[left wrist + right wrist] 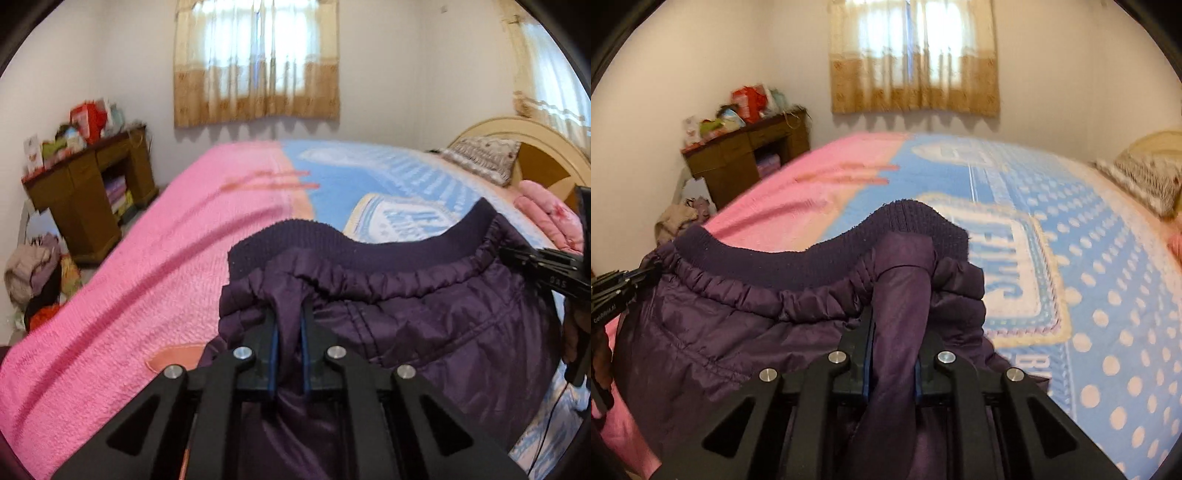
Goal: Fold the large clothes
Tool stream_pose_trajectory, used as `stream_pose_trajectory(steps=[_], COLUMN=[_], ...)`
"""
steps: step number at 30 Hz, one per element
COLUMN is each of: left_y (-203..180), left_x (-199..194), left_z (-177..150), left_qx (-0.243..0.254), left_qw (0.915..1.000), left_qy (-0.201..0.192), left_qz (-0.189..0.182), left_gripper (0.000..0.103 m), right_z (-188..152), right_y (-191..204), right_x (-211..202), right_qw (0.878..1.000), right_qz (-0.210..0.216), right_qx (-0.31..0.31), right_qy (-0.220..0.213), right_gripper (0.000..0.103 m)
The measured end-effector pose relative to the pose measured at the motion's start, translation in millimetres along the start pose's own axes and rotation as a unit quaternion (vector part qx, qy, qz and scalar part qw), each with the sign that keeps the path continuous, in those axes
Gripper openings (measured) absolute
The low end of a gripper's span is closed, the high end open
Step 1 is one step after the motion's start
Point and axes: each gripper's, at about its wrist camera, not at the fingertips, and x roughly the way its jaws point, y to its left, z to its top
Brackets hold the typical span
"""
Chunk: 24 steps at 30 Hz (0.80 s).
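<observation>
My left gripper [289, 325] and right gripper [894, 332] are each clamped on a pinch of the purple jacket [424, 325], whose ribbed hem [369, 243] runs crosswise between them just ahead, over the bed [166, 258] beyond, its lower body hidden beneath my grippers.

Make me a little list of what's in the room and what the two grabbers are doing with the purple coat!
garment: purple jacket, puffy, with ribbed hem
left gripper: shut on a fold of the jacket near the hem
right gripper: shut on another fold near the hem
hem: stretched between both grippers, sagging in the middle
bed: pink blanket on one side, blue dotted blanket on the other
pillow: by the headboard
cabinet: brown, in the corner, cluttered on top
window: curtained, on the far wall
</observation>
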Motion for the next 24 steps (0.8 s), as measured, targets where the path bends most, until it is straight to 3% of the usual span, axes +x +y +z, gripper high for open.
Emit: stream_pose_trajectory(steps=[3, 8, 18, 21, 24], left_y=[-7, -21, -19, -20, -20], left_x=[37, 54, 62, 54, 23], left_z=[-13, -30, -31, -27, -14], left_qx=[0.026, 0.063, 0.042, 0.037, 0.022], left_qw=[0.9984, 0.9936, 0.9951, 0.9946, 0.996], left_qy=[0.038, 0.035, 0.048, 0.042, 0.011], left_qz=[0.034, 0.086, 0.075, 0.087, 0.086], left_gripper=[0.019, 0.024, 0.028, 0.034, 0.043], right_z=[-14, -22, -22, -15, -6], right_y=[-1, -4, 4, 0, 1], right_x=[26, 43, 55, 41, 3], right_qw=[0.999, 0.999, 0.997, 0.997, 0.999], right_qz=[-0.005, -0.01, -0.021, -0.017, -0.034], right_qx=[0.0, -0.001, -0.016, -0.001, 0.015], right_qy=[0.037, 0.053, 0.068, 0.073, 0.018], right_gripper=[0.021, 0.031, 0.039, 0.043, 0.058])
